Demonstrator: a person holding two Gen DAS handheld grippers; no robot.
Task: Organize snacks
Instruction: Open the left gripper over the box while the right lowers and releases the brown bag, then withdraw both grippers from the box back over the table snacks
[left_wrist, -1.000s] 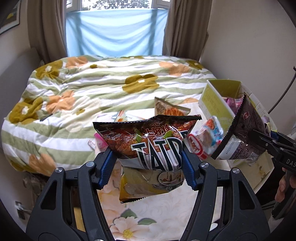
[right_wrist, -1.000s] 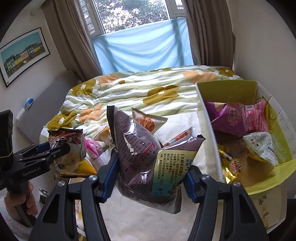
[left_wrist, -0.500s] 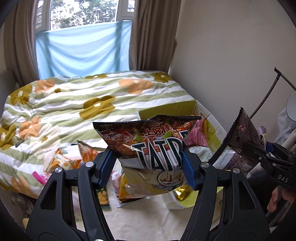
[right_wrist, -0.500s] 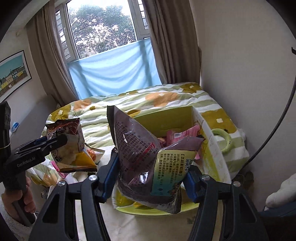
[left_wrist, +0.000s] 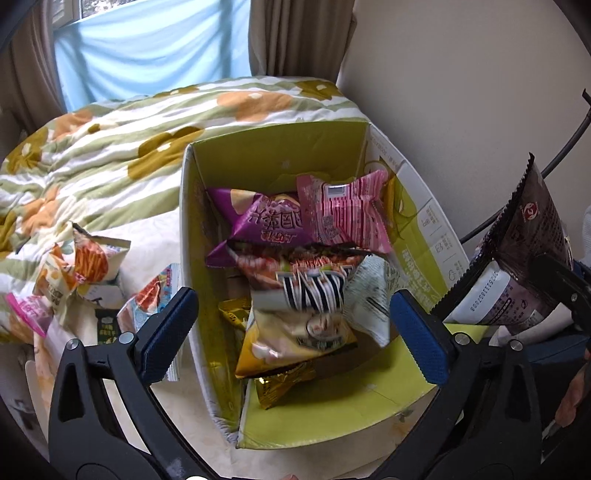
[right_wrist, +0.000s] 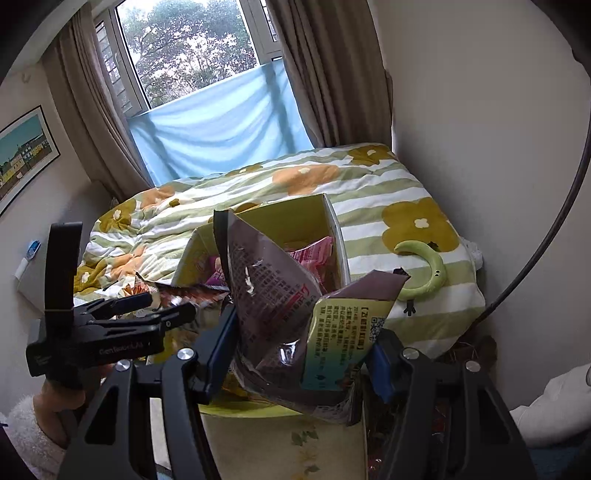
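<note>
Left wrist view: the left gripper (left_wrist: 291, 321) gapes above the yellow-green cardboard box (left_wrist: 417, 236), red-and-yellow crisp bag (left_wrist: 299, 306) blurred mid-drop, while the right gripper (right_wrist: 301, 354) pinches a brown foil snack bag (right_wrist: 273, 295) for binning.

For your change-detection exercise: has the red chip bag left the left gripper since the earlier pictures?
Yes. The left gripper is open, and the chip bag has dropped into the box.

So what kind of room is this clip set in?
Most likely a bedroom: a bed with a flowered quilt, a curtained window behind it and a framed picture on the wall. A snack box sits on the bed.
</note>
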